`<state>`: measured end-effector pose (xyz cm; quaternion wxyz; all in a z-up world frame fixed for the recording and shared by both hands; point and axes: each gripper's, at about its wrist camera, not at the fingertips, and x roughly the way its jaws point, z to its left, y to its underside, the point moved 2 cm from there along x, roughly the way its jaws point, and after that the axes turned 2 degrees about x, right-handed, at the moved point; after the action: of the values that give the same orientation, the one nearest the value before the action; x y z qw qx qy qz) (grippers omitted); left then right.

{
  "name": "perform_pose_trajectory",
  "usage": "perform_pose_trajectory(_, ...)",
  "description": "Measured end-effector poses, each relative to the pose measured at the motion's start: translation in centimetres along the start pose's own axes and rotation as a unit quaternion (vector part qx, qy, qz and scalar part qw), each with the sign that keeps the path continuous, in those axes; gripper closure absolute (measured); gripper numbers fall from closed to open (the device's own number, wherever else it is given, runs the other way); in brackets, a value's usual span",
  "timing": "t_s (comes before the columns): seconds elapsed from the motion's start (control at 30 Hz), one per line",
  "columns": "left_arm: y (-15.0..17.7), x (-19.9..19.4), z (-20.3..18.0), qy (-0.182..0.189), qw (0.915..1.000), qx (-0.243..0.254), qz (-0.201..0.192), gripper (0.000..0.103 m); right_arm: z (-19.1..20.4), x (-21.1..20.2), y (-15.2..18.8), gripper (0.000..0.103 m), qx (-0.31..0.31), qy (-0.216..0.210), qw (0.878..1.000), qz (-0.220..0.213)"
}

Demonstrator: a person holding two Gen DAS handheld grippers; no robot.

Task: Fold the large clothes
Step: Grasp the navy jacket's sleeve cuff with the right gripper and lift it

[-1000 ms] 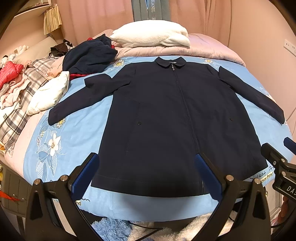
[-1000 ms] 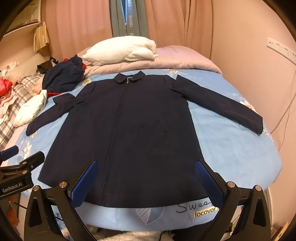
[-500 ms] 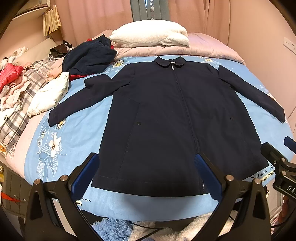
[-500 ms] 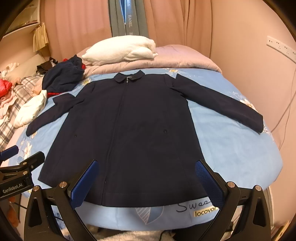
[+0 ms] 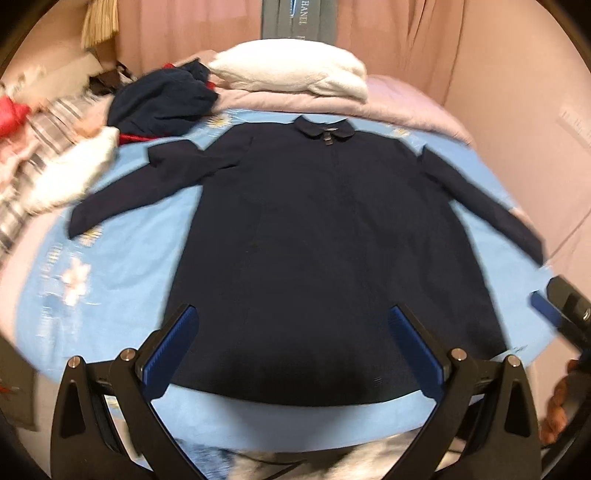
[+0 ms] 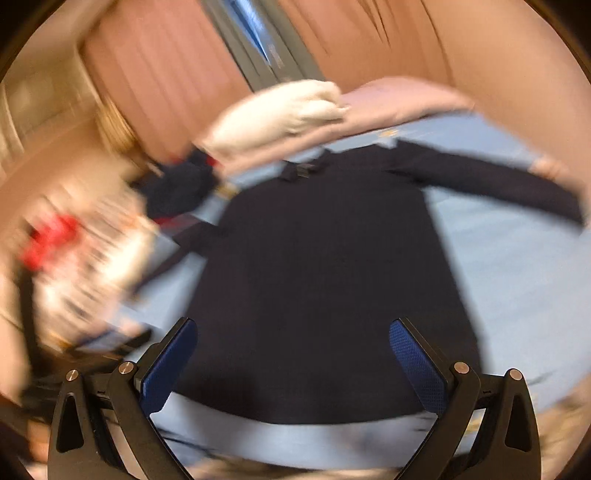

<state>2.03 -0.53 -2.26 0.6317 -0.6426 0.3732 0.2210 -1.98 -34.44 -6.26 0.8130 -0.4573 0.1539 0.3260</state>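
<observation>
Dark navy zip-front coat (image 5: pixel 332 251) lies flat, front up, on the light blue floral bedsheet (image 5: pixel 122 280), collar toward the far end, both sleeves spread outward, hem nearest the cameras. Left gripper (image 5: pixel 293 347) and right gripper (image 6: pixel 293 350) hover over the hem, jaws wide apart, holding nothing. Beyond the collar sit a white fluffy pillow (image 5: pixel 295 74) and pink quilt (image 5: pixel 406 107); rumpled clothes (image 5: pixel 162 99) are heaped at left, pink curtains (image 5: pixel 192 29) behind. The right wrist view is blurred

White pillow (image 5: pixel 291 70), heaped clothes (image 5: pixel 162 99)
</observation>
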Motion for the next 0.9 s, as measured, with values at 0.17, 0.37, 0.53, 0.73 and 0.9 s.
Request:
perform_pose_trajectory(0.17,-0.6,1.9,0.8,0.103,0.992,-0.072,-0.013,0.0,-6.1,-0.9,-1.1,0.0,0.12,-0.094,0.987,-0.054)
perform_pose_trajectory(0.37,-1.5,6.9,1.2,0.155,0.9787,-0.13,0.031,0.0,-15.4,-0.9,-1.1,0.0,0.229,-0.081,0.963,-0.116)
perform_pose_trajectory(0.53,-3.2,10.6,0.6,0.144,0.98,-0.122,0.064,0.0,-20.9,-1.1,-3.0,0.0,0.29,-0.033,0.946,-0.145)
perform_pose_trajectory(0.73,-5.9,13.2,0.1,0.133,0.9822,-0.112,0.071,0.0,-26.1,0.2,-7.0,0.0,0.32,0.038,0.932,-0.164)
perform_pose_trajectory(0.9,-7.3,14.5,-0.3,0.115,0.9868,-0.095,0.063,0.0,-30.1,3.1,-10.5,0.0,0.362,0.085,0.913,-0.169)
